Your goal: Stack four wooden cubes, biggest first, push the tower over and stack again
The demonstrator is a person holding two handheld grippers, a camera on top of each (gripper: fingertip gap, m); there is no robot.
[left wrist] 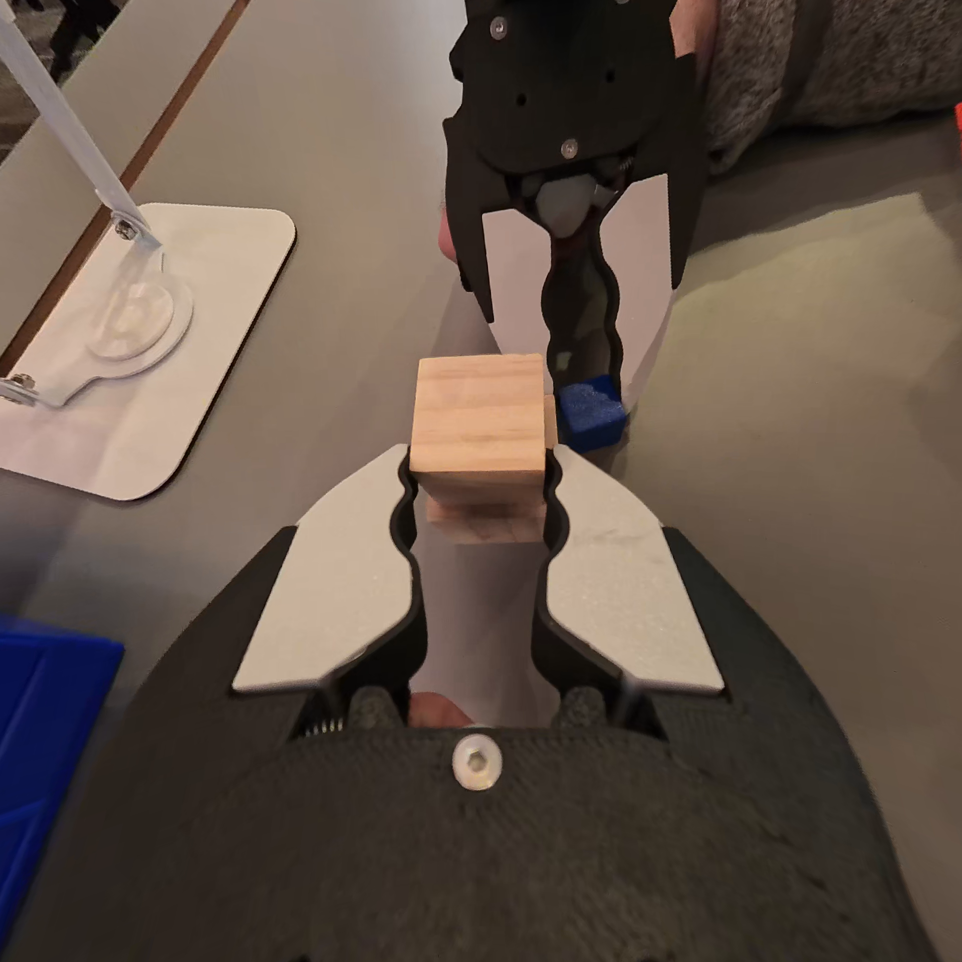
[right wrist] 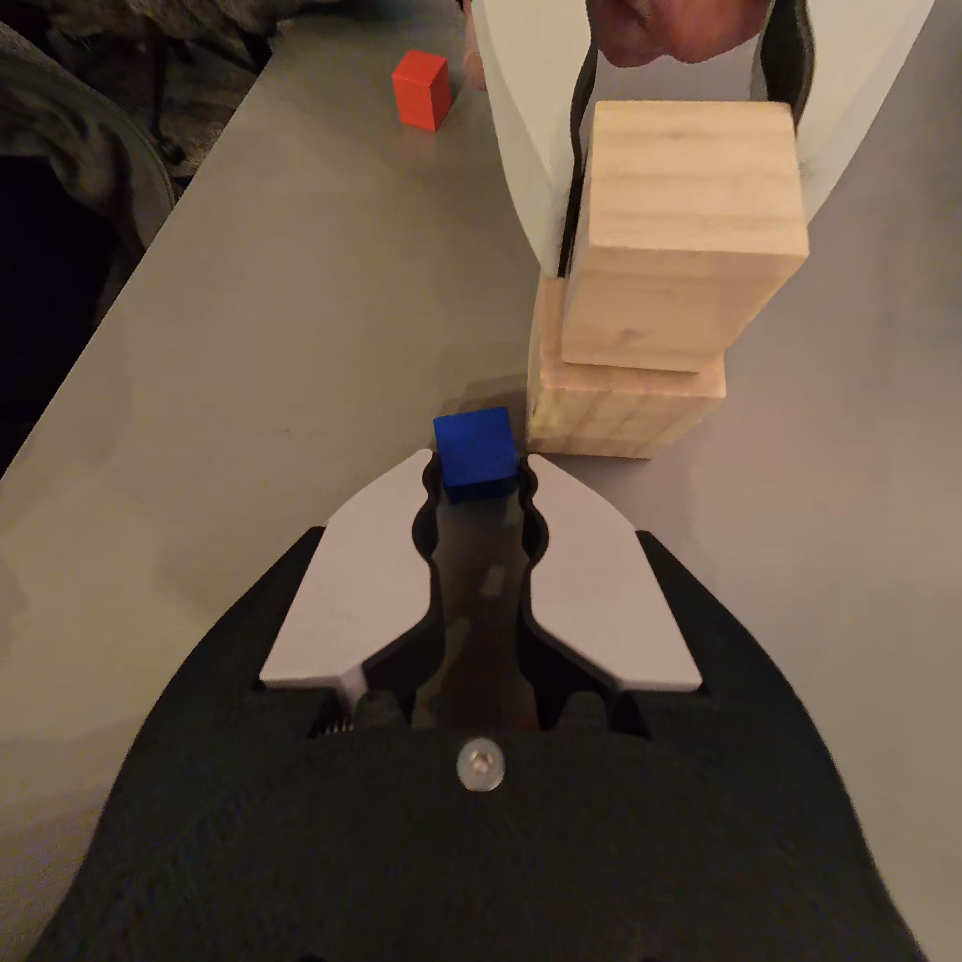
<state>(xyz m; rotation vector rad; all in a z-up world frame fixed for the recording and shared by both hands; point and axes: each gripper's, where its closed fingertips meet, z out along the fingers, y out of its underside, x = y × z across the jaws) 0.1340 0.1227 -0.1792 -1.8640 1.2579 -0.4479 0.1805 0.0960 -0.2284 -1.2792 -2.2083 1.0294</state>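
Grey table (left wrist: 338, 130) runs under everything, and at far left in the left wrist view sits a white stand (left wrist: 156, 333) on its flat base, with a blue sheet (left wrist: 47, 729) at the lower edge. No readable writing or brand shows on anything. Mid-frame, the left gripper (left wrist: 479, 468) clamps the upper wooden cube (left wrist: 476, 416), which rests on a larger wooden cube (right wrist: 624, 416) standing on the table. Just right of that stack, the right gripper (right wrist: 479, 468) pinches a small blue cube (right wrist: 476, 453) between narrow fingertips. A red cube (right wrist: 420, 88) sits apart, near the table's far edge.
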